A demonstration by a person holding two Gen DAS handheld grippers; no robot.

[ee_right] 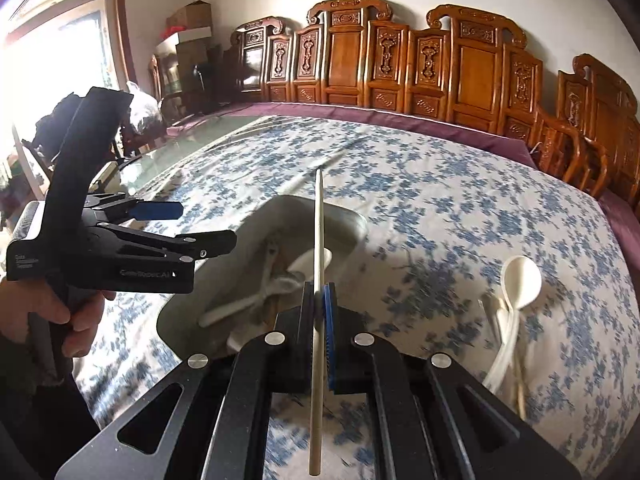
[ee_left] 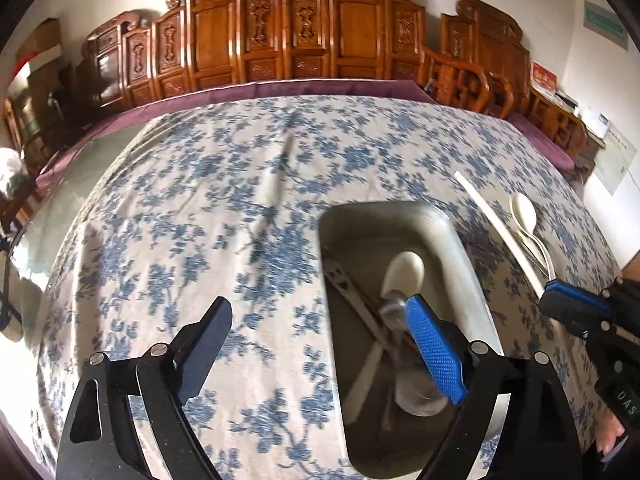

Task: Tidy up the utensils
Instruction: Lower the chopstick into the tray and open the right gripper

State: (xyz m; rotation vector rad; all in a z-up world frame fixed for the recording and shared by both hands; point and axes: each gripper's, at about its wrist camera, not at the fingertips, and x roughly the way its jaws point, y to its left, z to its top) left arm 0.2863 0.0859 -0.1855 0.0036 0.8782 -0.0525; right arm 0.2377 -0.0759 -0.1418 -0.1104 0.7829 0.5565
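Note:
A steel tray (ee_left: 360, 232) sits on the blue-flowered cloth and holds a white spoon (ee_left: 404, 272) and some metal utensils. My left gripper (ee_left: 320, 340) stands open with nothing between its fingers, its blue pad over the tray. My right gripper (ee_right: 318, 296) is shut on a pale chopstick (ee_right: 319, 232), which points up over the tray (ee_right: 248, 228). In the left wrist view the right gripper (ee_left: 576, 304) comes in from the right with the chopstick (ee_left: 496, 228). The right wrist view shows the left gripper (ee_right: 200, 226) open at the left of the tray.
Several white spoons (ee_right: 520, 276) lie together on the cloth (ee_right: 440, 200) right of the tray, also seen as white spoons (ee_left: 524, 212). A hand (ee_right: 60, 312) grips the left tool's handle. Carved wooden chairs (ee_left: 280, 40) line the far table edge.

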